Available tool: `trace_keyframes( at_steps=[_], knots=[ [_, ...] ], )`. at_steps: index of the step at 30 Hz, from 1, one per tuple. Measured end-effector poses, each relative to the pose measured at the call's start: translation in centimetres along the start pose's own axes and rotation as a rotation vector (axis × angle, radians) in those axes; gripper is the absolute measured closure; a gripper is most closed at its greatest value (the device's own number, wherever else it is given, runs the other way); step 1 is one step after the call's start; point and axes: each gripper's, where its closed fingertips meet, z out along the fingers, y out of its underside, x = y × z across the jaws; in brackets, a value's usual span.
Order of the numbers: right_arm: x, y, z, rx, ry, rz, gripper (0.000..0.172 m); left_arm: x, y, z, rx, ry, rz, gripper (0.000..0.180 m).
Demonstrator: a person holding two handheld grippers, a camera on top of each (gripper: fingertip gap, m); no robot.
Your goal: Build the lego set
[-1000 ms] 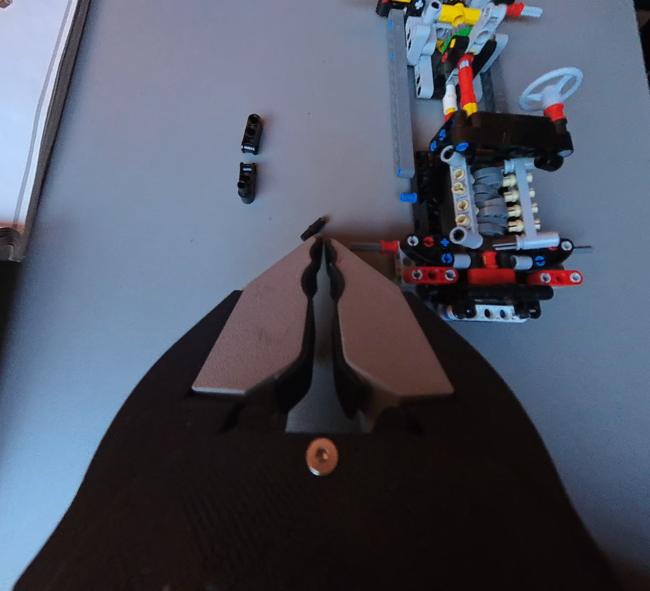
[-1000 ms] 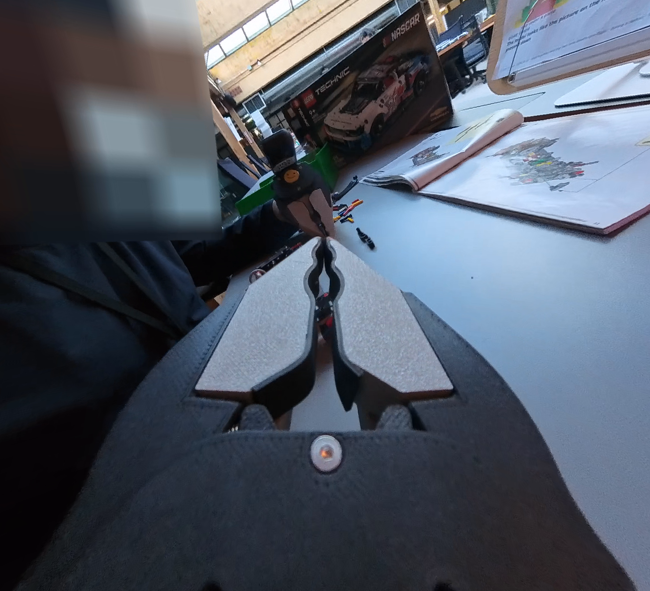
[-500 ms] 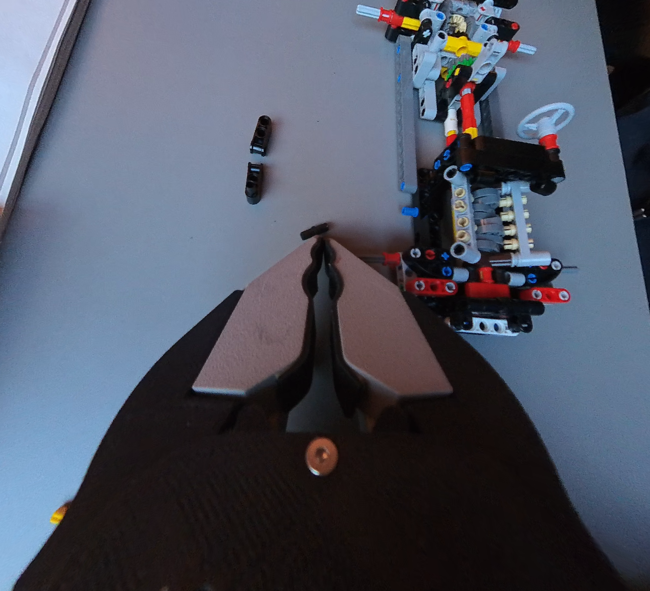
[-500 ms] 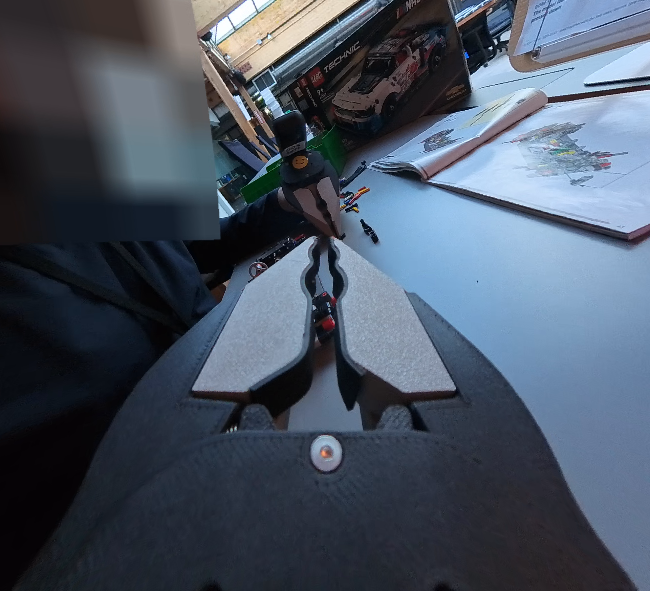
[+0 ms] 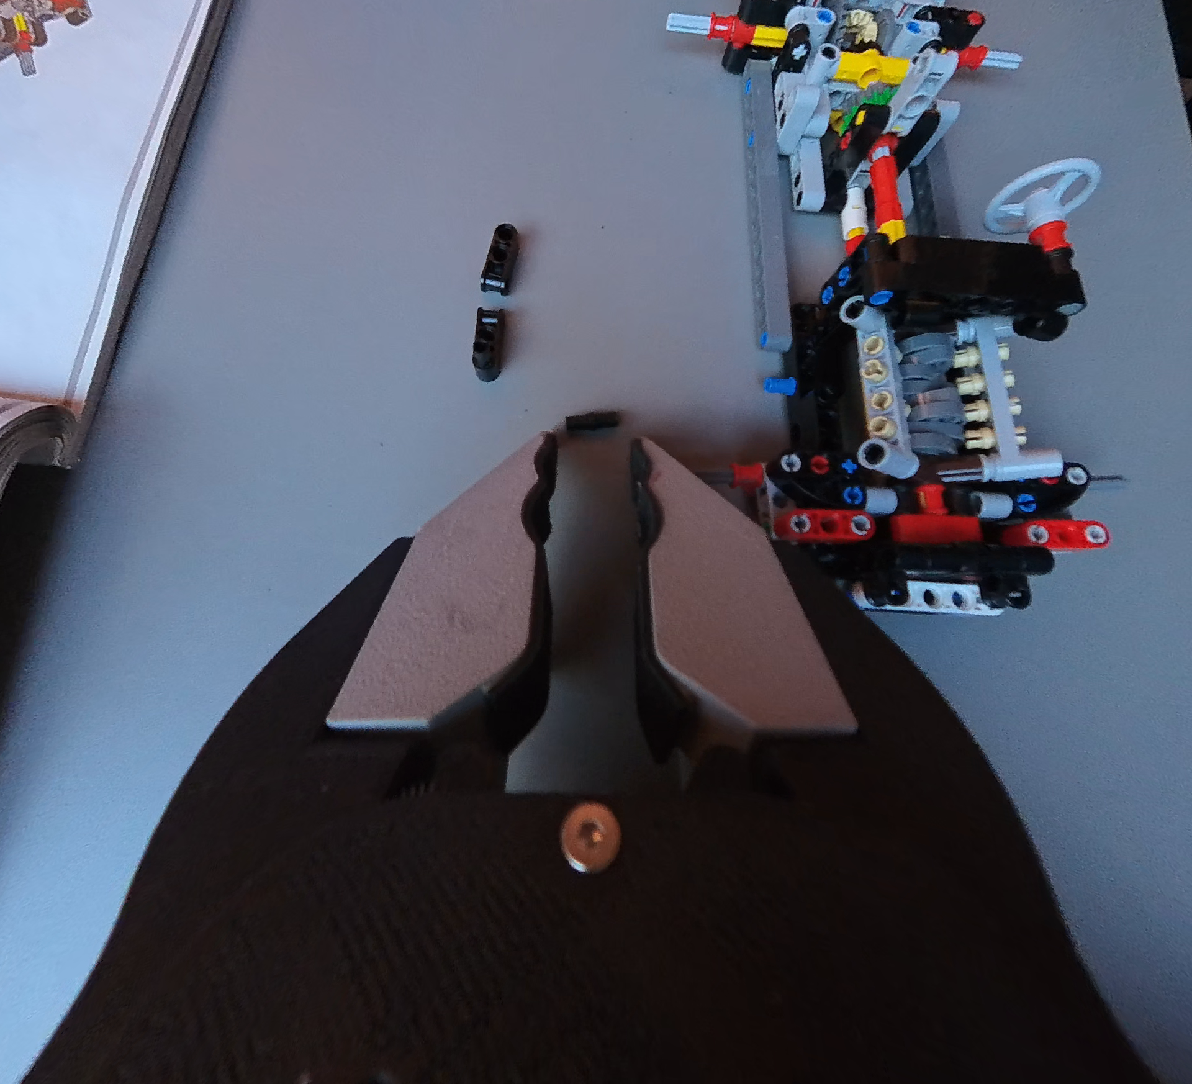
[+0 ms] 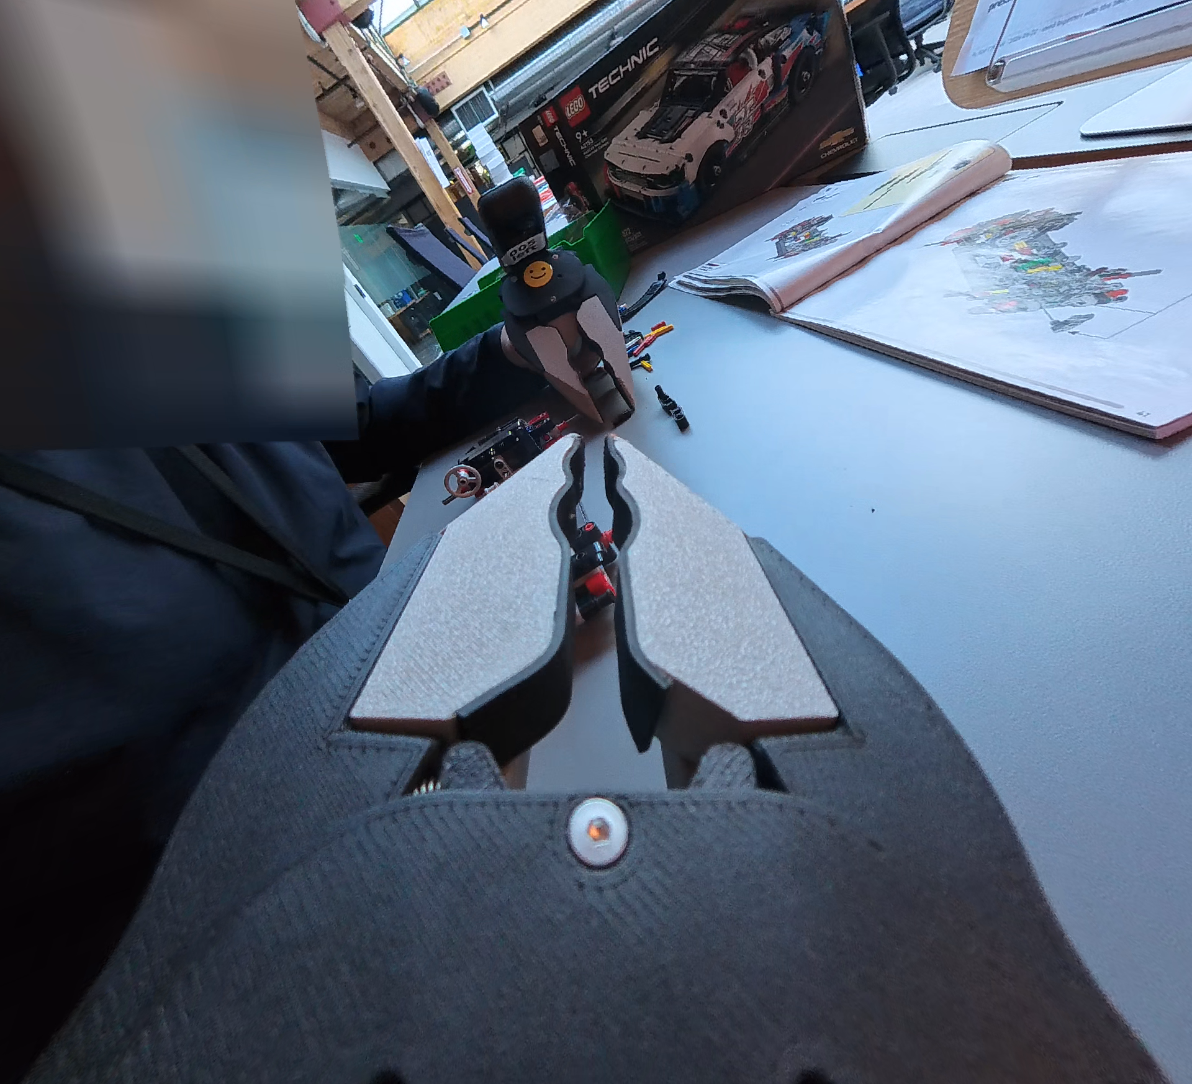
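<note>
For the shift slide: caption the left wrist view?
Left claw open above a small black pin on the grey table, beside a partly built brick chassis.

A smooth grey table (image 5: 322, 85) carries a half-built multicoloured brick chassis (image 5: 903, 311), three small black connector pieces (image 5: 500, 259), an open instruction booklet (image 6: 967, 279)
</note>
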Motion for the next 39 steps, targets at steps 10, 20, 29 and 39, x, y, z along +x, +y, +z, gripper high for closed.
trace_keyframes(
  at_steps=[10, 20, 29, 39],
  knots=[
    [0.0, -0.1, -0.1, 0.008, -0.009, 0.015, 0.168, 0.7, -0.2, -1.0, 0.051, 0.035, 0.07, 0.157],
    [0.1, -0.3, -0.2, 0.019, -0.01, 0.024, 0.168, 0.3, -0.4, -0.6, -0.006, -0.013, 0.203, 0.157],
    [0.1, -0.5, -0.4, 0.038, -0.018, 0.036, 0.167, -0.5, -1.3, -1.3, -0.096, 0.033, 0.352, 0.161],
    [0.2, -0.8, -0.6, 0.056, -0.041, 0.063, 0.165, 0.1, -1.1, 0.1, -0.175, 0.076, 0.479, 0.168]
  ],
)
